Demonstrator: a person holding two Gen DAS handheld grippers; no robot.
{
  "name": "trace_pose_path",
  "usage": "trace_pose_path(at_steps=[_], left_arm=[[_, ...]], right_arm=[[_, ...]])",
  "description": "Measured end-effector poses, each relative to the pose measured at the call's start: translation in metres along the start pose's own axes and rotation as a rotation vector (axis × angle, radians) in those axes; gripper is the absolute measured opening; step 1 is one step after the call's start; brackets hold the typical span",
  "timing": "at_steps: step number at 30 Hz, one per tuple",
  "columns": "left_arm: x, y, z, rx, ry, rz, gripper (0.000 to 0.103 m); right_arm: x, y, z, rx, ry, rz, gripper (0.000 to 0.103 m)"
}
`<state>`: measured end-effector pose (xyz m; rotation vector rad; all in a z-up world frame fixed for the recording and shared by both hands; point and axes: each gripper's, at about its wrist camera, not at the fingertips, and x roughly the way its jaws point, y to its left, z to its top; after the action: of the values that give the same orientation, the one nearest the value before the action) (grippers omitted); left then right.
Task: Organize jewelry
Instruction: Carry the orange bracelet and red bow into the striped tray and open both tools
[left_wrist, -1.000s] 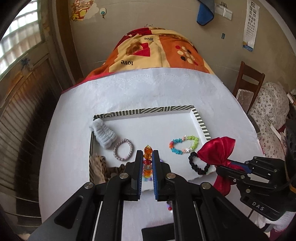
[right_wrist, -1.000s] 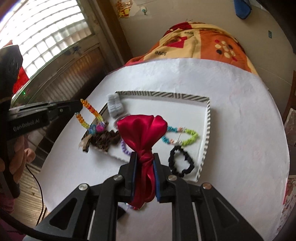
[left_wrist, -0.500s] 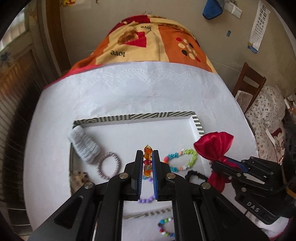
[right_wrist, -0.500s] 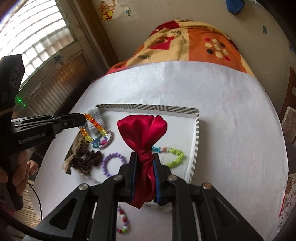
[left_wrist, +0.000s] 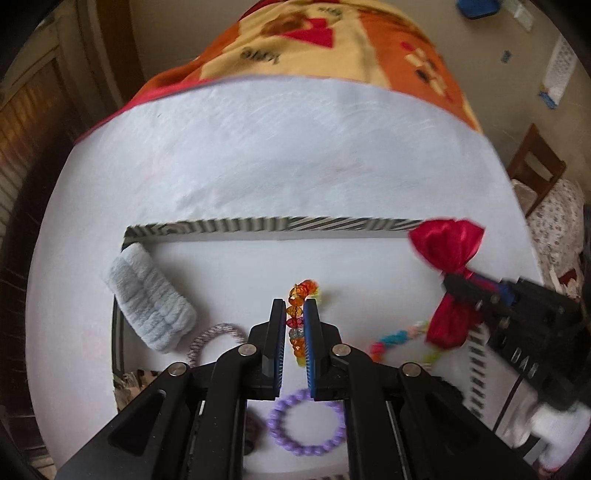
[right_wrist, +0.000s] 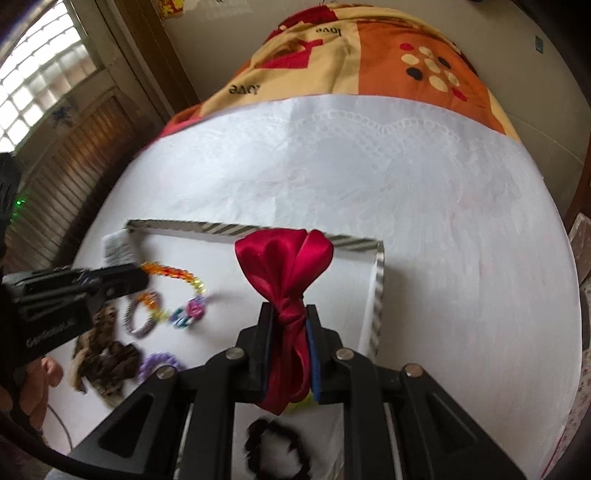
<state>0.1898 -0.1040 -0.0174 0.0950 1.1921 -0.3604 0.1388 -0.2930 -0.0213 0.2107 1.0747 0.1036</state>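
White cloth covers the round bench (left_wrist: 280, 155), w/ an orange-and-cream blanket (left_wrist: 332, 40) hanging past its far edge. On the cloth sits a shallow white tray with a striped rim (left_wrist: 258, 224).

Left gripper (left_wrist: 295, 314) points down over the tray's middle; its fingers are clamped on a multicolour bead bracelet (left_wrist: 295, 321), orange beads poking out above the tips. In the right wrist view the bracelet's loop hangs from those fingers above the tray floor.

Right gripper (right_wrist: 289, 314) is above the tray's right part, fingers pressed together on the knot of a red satin bow (right_wrist: 282, 258), the bow's wings fanned out past the tips and the tail trailing back between the fingers.

Inside the tray:
- grey terry wristband (left_wrist: 147, 299), left side, partly over the rim
- grey-lilac braided band (left_wrist: 214, 338), just beside it
- purple bead bracelet (left_wrist: 306, 424), near edge, partly under the left gripper
- bright mixed-colour bracelet (left_wrist: 397, 341), right, partly behind the bow
- black scrunchie (right_wrist: 277, 446), under the right gripper

Leopard-print scrunchie (right_wrist: 103, 354) lies at the tray's left near corner; can't tell if it's in or out.
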Motion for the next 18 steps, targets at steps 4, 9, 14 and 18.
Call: trace_pose_path(at_steps=[4,9,14,18], left_arm=[[0.014,0.013,-0.001,-0.020,0.023,0.028,0.002],[0.023,0.018,-0.004,-0.028,0.029,0.045,0.002],[0.027,0.019,-0.005,-0.032,0.029,0.057,0.002],[0.025,0.020,-0.008,-0.056,0.014,0.049,0.002]], right_arm=[[0.024,-0.010,0.010,0.006,0.019,-0.013,0.016],[0.045,-0.011,0.006,-0.003,0.048,-0.007,0.016],[0.049,-0.009,0.004,-0.023,0.040,-0.014,0.018],[0.047,-0.009,0.005,-0.015,0.039,-0.016,0.039]])
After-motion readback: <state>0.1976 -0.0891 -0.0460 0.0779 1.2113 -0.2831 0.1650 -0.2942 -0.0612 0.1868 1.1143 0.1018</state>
